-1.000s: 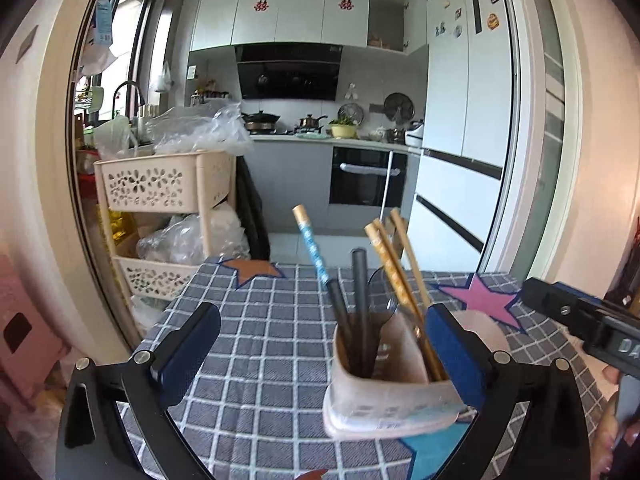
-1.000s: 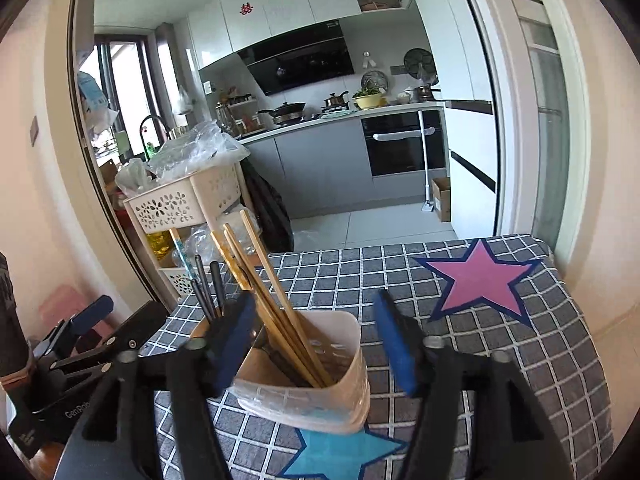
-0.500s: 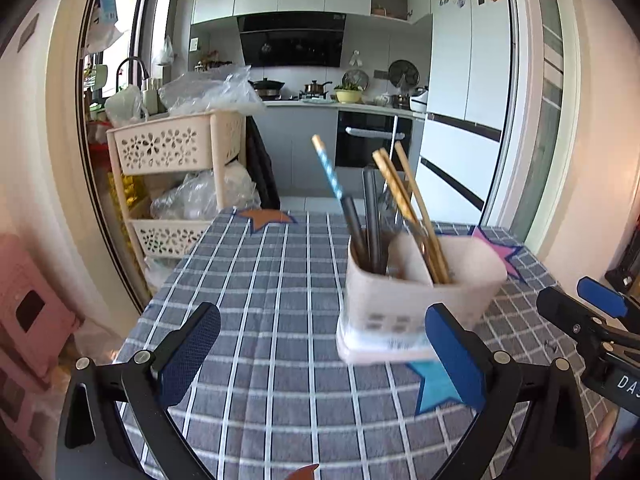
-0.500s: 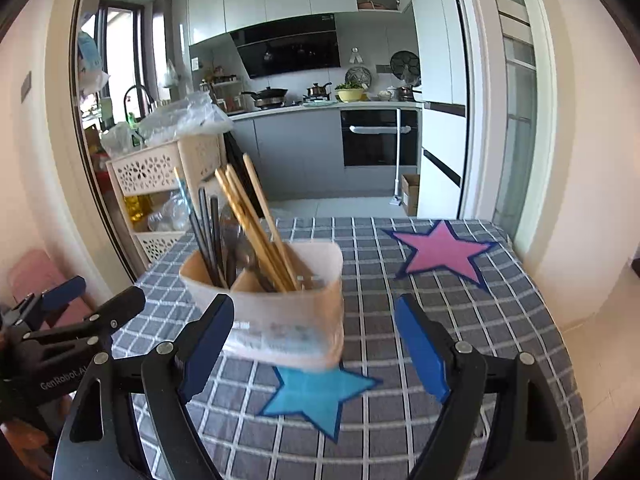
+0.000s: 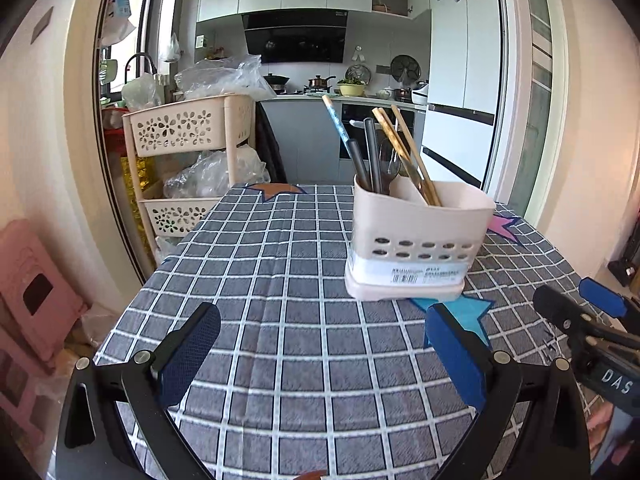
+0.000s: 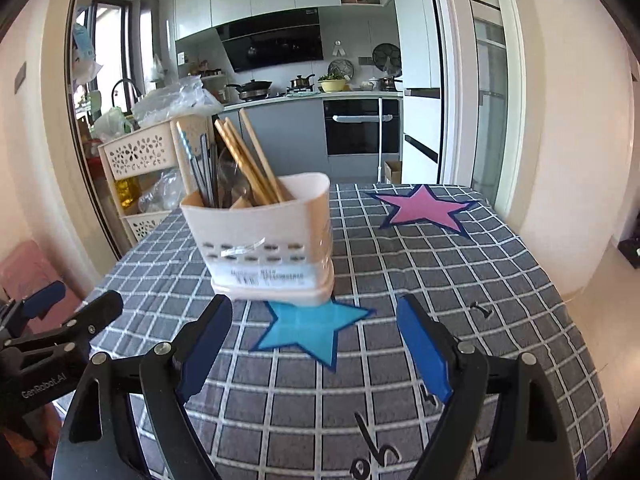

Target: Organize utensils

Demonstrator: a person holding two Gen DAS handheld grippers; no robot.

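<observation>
Ahead of the wide-open, empty right hand-held gripper (image 6: 316, 356), the utensil holder (image 6: 268, 240) bears an unreadable barcode label (image 6: 266, 276); the left hand-held gripper (image 5: 320, 360), marked "GenRobot.AI", is also spread empty.

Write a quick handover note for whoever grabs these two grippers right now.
Left gripper: open, empty, over the tablecloth.
Right gripper: open, empty, jaws have just been opening; nothing between them.
Caddy stands upright on the tablecloth, its near edge touching the blue star, clear of both grippers.
Chopsticks, dark-handled utensils and a blue patterned stick stand in it.
Done: utensils in the caddy.
Left: no loose utensils in view.
</observation>
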